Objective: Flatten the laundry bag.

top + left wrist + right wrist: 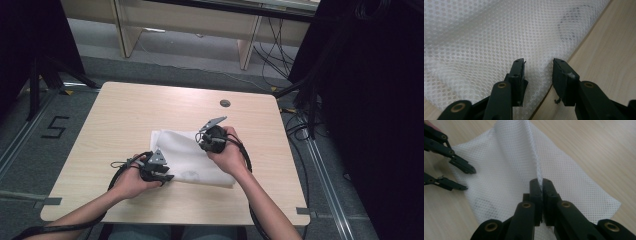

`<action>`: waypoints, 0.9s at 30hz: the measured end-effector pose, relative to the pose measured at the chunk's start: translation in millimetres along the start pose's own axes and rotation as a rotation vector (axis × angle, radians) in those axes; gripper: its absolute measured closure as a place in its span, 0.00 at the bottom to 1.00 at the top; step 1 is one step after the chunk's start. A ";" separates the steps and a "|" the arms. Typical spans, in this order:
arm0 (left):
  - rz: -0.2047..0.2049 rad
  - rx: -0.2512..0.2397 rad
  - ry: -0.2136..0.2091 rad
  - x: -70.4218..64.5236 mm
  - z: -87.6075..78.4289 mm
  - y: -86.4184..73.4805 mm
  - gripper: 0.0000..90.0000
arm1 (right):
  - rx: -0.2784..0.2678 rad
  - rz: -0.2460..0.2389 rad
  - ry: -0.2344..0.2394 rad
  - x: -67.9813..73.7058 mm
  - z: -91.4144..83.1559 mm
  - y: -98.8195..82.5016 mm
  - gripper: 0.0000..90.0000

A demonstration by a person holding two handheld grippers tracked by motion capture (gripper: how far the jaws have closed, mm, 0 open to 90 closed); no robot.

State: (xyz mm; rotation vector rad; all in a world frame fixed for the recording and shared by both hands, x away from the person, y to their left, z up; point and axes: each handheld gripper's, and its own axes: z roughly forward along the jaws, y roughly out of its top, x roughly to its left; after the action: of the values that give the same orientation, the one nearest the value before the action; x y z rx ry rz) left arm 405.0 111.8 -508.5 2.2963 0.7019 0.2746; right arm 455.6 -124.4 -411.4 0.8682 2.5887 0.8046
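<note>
Forearms come in from the bottom of the high view, one hand on each gripper over a pale wooden desk (pixel 125 115). Nearest the person, the left gripper (pixel 167 176) lies low at the near left corner of a white mesh cloth (pixel 192 155). In the left gripper view its jaws stand spread, one over the mesh (pixel 486 37) and the other at the cloth's edge where the bare wood (pixel 614 55) begins; the pads press on nothing, and the netting runs loosely between them.

A little farther on, the right gripper (pixel 204 136) is held above the far side of the cloth, its grey three-cornered plate tilted upward. In the right gripper view (pixel 541 182) its jaws are pressed together on a ridge of the mesh (pixel 506 160), which rises from the tips as a narrow fold while the rest of the cloth stays flat on the desk (pixel 586 145). The left gripper (pixel 465 178) shows in that view too, at the left edge, its jaws apart at the cloth's border.

The cloth lies roughly in the middle of the desk, nearer the person than the far edge, with a faint dark marking on its near part. Beyond it, a small round dark grommet (pixel 225 103) is set in the wood near the far edge. Past the desk are grey floor, cables (pixel 272 50) and the legs of light wooden furniture (pixel 125 30).
</note>
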 end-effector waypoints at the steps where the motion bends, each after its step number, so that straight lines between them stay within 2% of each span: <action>1: -0.002 -0.001 0.000 -0.1 0.0 -0.1 0.68 | 0.000 0.000 0.000 0.0 0.0 0.0 0.98; 2: 0.001 -0.002 0.001 0.0 0.1 -0.1 0.68 | -0.007 -0.017 0.002 0.7 -1.3 -0.9 0.98; 4: -0.003 -0.003 0.002 -0.3 0.2 -0.2 0.68 | -0.011 0.001 0.008 7.0 -5.6 -2.9 0.98; 6: 0.001 -0.004 0.002 -0.1 0.3 -0.2 0.68 | -0.025 -0.019 0.014 9.9 -6.7 -5.4 0.98; 7: 0.001 -0.004 0.003 -0.1 0.3 -0.2 0.68 | -0.039 -0.013 0.015 13.0 -6.1 -6.8 0.98; 8: 0.000 -0.004 0.003 -0.2 0.3 -0.2 0.68 | -0.026 -0.017 0.033 14.8 -8.6 -7.7 0.98; 11: -0.005 -0.004 0.004 -0.5 0.3 -0.3 0.68 | -0.035 -0.011 0.016 18.6 -9.6 -10.6 0.98; 13: -0.007 -0.010 0.003 -0.7 0.7 -0.4 0.68 | -0.039 -0.002 0.038 21.1 -9.5 -11.8 0.98; 14: -0.001 -0.005 0.004 -0.3 0.4 -0.4 0.68 | -0.046 -0.005 0.021 21.5 -9.7 -12.5 0.98; 15: -0.007 -0.009 0.004 -0.7 0.7 -0.4 0.68 | -0.038 -0.015 0.022 21.5 -10.7 -13.0 0.98; 18: -0.002 -0.005 0.004 -0.4 0.4 -0.4 0.68 | -0.040 -0.002 0.030 25.0 -10.9 -14.6 0.98; 19: -0.001 -0.004 0.005 -0.3 0.3 -0.3 0.68 | -0.059 -0.005 0.028 27.0 -9.3 -15.7 0.98; 20: -0.002 -0.004 0.005 -0.4 0.4 -0.3 0.68 | -0.042 -0.015 0.022 26.4 -11.1 -15.7 0.98; 21: -0.002 -0.005 0.005 -0.5 0.4 -0.4 0.68 | -0.060 -0.015 0.028 28.3 -11.1 -15.5 0.98; 22: -0.002 -0.005 0.005 -0.6 0.4 -0.4 0.68 | -0.052 -0.044 0.043 27.4 -11.8 -14.9 0.98; 23: -0.003 -0.005 0.006 -0.6 0.4 -0.4 0.68 | -0.051 -0.058 0.039 27.3 -12.1 -15.4 0.98; 24: -0.011 -0.011 0.001 -1.5 0.6 -0.4 0.68 | -0.065 -0.041 0.037 29.6 -11.0 -15.8 0.98; 25: -0.001 -0.003 -0.002 -1.0 0.0 -0.4 0.68 | -0.048 -0.044 0.052 29.9 -12.6 -16.4 0.98; 26: -0.007 -0.009 0.000 -1.4 0.4 -0.4 0.68 | -0.054 -0.037 0.040 31.4 -12.0 -17.8 0.98; 27: -0.007 -0.008 -0.001 -1.4 0.4 -0.4 0.68 | -0.046 -0.053 0.047 31.3 -12.7 -18.6 0.98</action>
State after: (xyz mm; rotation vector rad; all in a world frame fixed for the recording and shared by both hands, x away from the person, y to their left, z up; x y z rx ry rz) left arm 403.8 111.0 -509.0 2.2859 0.7069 0.2728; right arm 417.3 -122.4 -415.3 0.7739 2.6114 0.8759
